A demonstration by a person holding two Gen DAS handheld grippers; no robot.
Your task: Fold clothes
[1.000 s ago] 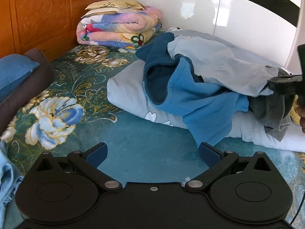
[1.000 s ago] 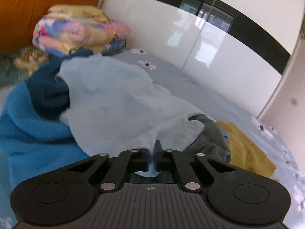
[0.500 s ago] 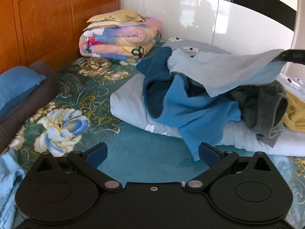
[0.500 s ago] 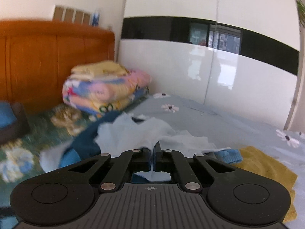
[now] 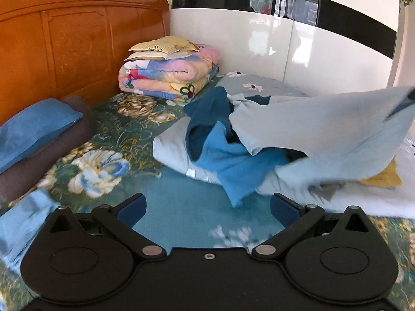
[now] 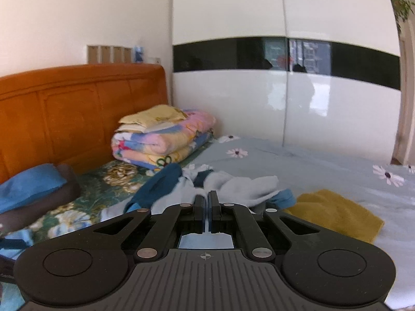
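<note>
A heap of clothes lies on the bed. In the left wrist view a pale blue garment (image 5: pixel 324 129) is stretched up and to the right, above a bright blue one (image 5: pixel 233 165) and a dark teal one (image 5: pixel 205 108). My right gripper (image 6: pixel 206 195) is shut on an edge of the pale blue garment (image 6: pixel 241 186), and a strip of the cloth shows between its pads. Its dark tip appears blurred at the right edge of the left wrist view. My left gripper (image 5: pixel 207 204) hangs open over the flowered bedspread (image 5: pixel 98 171), short of the heap, with nothing in it.
A folded quilt stack (image 5: pixel 168 75) sits by the orange headboard (image 5: pixel 77 39). A blue pillow on a brown roll (image 5: pixel 33 127) lies at the left. A mustard cloth (image 6: pixel 334 212) rests on the grey flowered quilt (image 6: pixel 311 160). White wardrobe doors (image 5: pixel 324 51) stand behind the bed.
My right gripper has risen, pulling the pale blue garment up off the heap. My left gripper has also risen and drawn back, still open.
</note>
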